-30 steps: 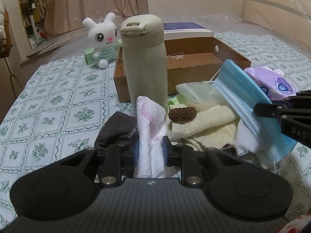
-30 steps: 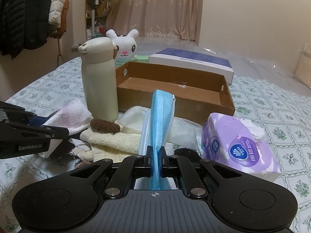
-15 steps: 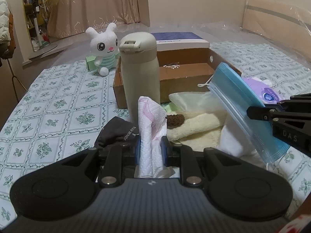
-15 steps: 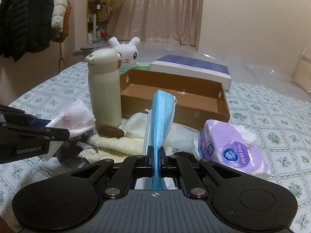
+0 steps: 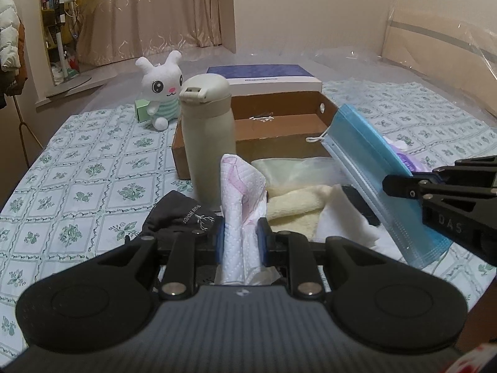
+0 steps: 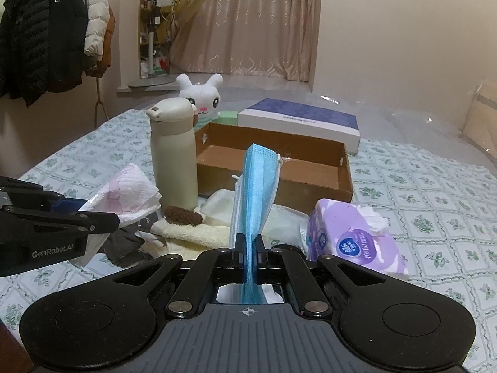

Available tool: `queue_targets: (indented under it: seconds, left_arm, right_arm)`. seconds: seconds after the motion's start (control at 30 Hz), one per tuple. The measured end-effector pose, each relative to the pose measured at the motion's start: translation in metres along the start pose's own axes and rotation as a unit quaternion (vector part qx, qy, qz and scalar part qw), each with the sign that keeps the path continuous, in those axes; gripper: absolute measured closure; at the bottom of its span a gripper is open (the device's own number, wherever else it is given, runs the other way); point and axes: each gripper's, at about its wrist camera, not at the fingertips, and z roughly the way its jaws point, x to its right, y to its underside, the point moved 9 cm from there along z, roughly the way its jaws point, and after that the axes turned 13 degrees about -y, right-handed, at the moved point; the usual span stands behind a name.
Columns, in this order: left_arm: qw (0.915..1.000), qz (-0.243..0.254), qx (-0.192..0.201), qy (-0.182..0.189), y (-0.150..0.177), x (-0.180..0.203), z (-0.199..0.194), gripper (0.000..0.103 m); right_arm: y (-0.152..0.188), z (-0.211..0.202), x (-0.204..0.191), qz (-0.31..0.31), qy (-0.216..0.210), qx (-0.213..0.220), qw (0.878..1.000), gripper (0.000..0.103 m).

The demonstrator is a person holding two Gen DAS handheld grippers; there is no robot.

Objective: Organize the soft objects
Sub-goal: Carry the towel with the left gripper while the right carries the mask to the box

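Observation:
My left gripper (image 5: 240,241) is shut on a white and pink paper tissue (image 5: 240,192) and holds it above the bed. It also shows in the right wrist view (image 6: 124,191). My right gripper (image 6: 248,253) is shut on a stack of blue face masks (image 6: 256,192), seen tilted at the right in the left wrist view (image 5: 372,174). Below lie a cream towel (image 5: 295,203), a brown scrunchie (image 6: 181,216), a dark cloth (image 5: 178,213) and white cloths (image 6: 284,222). An open brown cardboard box (image 6: 310,171) stands behind them.
A cream thermos bottle (image 5: 206,136) stands upright just left of the box's front corner. A purple tissue pack (image 6: 354,236) lies at the right. A white bunny plush (image 5: 160,88), a small green box (image 5: 141,110) and a blue-white flat box (image 5: 267,77) sit farther back.
Both grippers have lifted and drawn back with the tissue and the masks. The pile and the bottle look lower and farther away.

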Motion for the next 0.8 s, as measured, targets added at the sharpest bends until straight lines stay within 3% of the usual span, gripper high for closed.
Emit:
queue_targets:
  seconds: [0.8]
  left_arm:
    - [0.9998,-0.003,0.010,0.017,-0.011,0.034,-0.023,0.083]
  right_arm:
    - [0.003,-0.036,0.017,0.004,0.026,0.003,1.000,0.100]
